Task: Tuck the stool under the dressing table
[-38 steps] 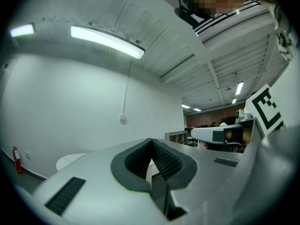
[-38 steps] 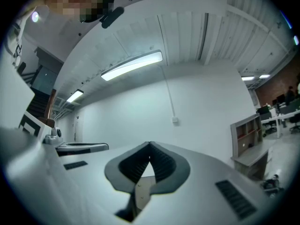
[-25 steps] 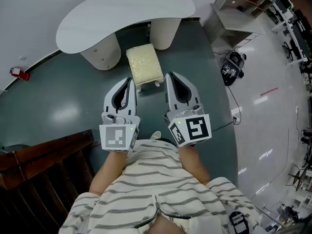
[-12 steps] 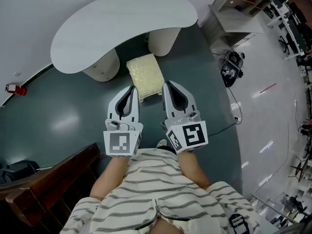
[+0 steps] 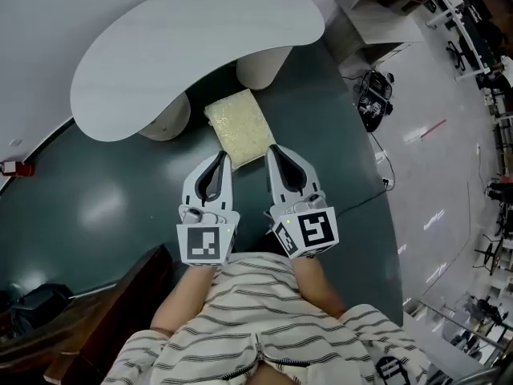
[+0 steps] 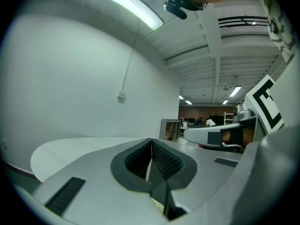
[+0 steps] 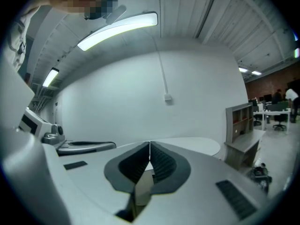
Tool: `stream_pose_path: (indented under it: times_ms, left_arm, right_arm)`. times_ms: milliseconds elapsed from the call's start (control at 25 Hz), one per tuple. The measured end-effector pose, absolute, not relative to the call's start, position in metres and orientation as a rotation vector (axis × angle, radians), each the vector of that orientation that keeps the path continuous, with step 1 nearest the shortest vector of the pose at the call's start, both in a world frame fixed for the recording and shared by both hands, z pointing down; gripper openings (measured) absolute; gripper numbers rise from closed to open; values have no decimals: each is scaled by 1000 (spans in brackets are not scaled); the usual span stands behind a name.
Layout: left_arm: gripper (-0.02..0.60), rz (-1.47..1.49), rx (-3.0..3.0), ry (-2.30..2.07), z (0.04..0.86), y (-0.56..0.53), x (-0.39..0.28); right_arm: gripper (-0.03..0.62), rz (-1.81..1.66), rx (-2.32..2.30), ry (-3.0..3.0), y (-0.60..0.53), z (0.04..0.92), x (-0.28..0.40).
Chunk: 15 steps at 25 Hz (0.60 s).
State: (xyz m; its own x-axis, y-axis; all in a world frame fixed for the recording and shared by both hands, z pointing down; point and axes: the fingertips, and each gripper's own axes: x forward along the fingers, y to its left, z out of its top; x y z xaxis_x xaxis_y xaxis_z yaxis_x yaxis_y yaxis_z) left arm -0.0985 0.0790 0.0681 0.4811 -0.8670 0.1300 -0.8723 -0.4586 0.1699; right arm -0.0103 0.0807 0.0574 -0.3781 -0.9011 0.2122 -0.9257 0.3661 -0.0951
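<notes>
A small stool with a cream, nubby cushion [image 5: 238, 126] stands on the dark green floor, its far end at the edge of the white kidney-shaped dressing table [image 5: 192, 40], between the table's two rounded legs. In the head view my left gripper [image 5: 220, 156] and right gripper [image 5: 273, 149] hang side by side above the stool's near end, tips pointing at it. Both are shut with nothing between the jaws. In the left gripper view the left gripper [image 6: 151, 141] has its tips together, and the right gripper [image 7: 149, 145] in its own view does too. Both look across the tabletop [image 7: 197, 144] at a white wall.
A grey shelf unit [image 5: 377, 10] stands right of the table, with a black bag [image 5: 371, 103] and a cable on the pale floor. Dark wooden furniture [image 5: 96, 311] lies at my lower left. A red object [image 5: 12, 168] sits by the wall at far left.
The view has closed in on the table. Both grippers have come forward over the stool's near end, and the stool's far end now reaches the table's edge.
</notes>
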Motion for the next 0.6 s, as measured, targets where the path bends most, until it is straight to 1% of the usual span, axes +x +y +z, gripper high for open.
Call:
stream_pose_path:
  times_ms: [160,360,600]
  left_arm:
    - [6,62,2486,-1458,86,69,-100]
    - [6,93,2444,-1471,123,69,-93]
    - [6,186,2412,-1516,175,69,-87]
  right_arm:
    - [14,347,1663,-2456,75,75,-17]
    - [14,388,1622,-2419,70,107,-10]
    - [14,443,1573,-2388,63,163,1]
